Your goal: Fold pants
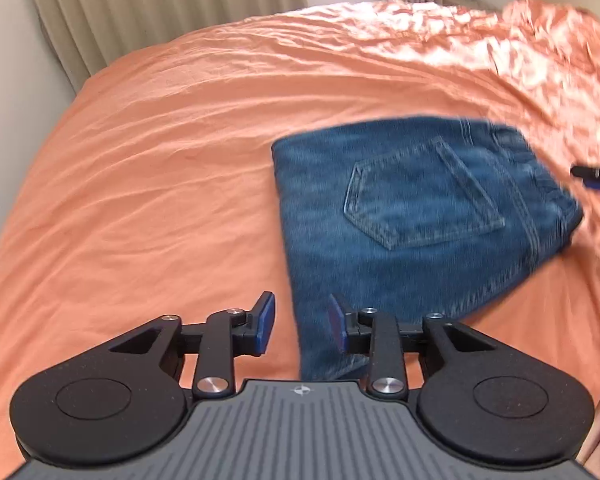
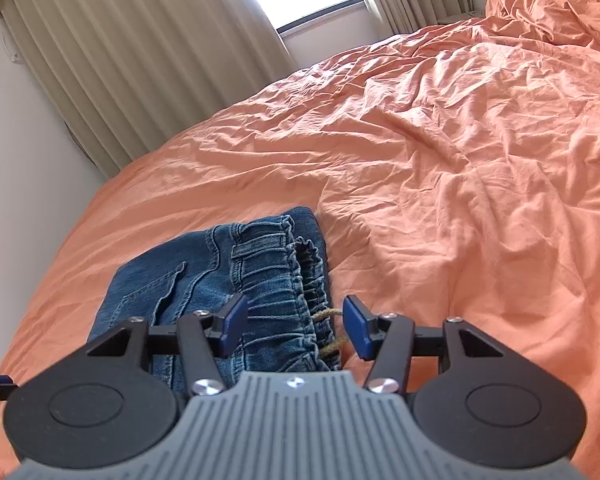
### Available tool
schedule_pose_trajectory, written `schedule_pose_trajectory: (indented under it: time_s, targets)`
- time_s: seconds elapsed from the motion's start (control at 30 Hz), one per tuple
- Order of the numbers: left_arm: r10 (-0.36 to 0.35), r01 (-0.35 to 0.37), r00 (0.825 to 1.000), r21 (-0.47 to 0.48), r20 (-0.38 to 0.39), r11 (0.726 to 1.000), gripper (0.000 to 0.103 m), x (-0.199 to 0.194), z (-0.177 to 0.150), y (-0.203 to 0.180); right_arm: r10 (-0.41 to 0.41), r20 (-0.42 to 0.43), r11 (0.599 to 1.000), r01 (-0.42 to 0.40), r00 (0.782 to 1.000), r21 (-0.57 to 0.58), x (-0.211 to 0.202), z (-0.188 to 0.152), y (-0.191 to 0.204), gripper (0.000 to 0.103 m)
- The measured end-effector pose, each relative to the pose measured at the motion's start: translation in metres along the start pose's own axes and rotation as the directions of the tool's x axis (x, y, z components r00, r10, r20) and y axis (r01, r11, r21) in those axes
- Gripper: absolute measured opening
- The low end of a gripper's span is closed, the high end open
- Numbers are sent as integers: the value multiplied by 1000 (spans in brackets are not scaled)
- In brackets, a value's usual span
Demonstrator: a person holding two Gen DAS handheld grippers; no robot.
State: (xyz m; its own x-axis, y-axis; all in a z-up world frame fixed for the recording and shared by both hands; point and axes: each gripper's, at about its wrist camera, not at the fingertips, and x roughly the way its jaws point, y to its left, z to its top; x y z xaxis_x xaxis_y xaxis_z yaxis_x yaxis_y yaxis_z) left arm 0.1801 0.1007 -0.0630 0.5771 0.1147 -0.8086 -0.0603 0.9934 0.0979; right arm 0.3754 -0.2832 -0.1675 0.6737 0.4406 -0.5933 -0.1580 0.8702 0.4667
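Jeans [image 1: 412,216] lay folded on the orange bed [image 1: 160,160]; left tongs [image 1: 302,322] and right tongs [image 2: 296,326] hung above them, both released, gripping nothing.

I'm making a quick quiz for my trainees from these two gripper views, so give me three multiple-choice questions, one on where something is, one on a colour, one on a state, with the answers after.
1. Where do the jeans lie?
A. on the bed
B. on the floor
C. on a chair

2. What colour is the sheet?
A. white
B. orange
C. green

3. How does the right gripper stand?
A. shut on the waistband
B. shut on the sheet
C. open, holding nothing

Answers:
1 A, the folded jeans rest flat on the bed's sheet in both views.
2 B, the sheet is orange all round the jeans.
3 C, its blue pads stand apart above the waistband, pressing on nothing.
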Motion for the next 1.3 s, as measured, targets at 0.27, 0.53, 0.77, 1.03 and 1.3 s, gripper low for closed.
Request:
schedule_pose_trajectory:
  time_s: [0.27, 0.53, 0.77, 1.03, 1.3]
  targets:
    - [-216, 245, 969, -361, 119, 900, 65, 71, -1, 64, 24, -98, 1000, -23, 995, 9, 41, 14, -21, 67]
    - [-335, 414, 910, -548, 243, 727, 65, 134, -22, 108, 254, -229, 961, -217, 940, 173, 95, 18, -51, 70]
    - [-441, 526, 848, -576, 295, 626, 65, 166, -20, 119, 390, -219, 881, -294, 894, 372, 128, 14, -75, 61]
    - [-483, 559, 823, -576, 299, 596, 19, 177, -19, 111, 424, -187, 868, -339, 886, 363, 121, 15, -70, 32]
    - [-402, 528, 849, -524, 343, 668, 6, 138, -9, 98, 354, -141, 911, -307, 924, 274, 87, 27, -38, 24]
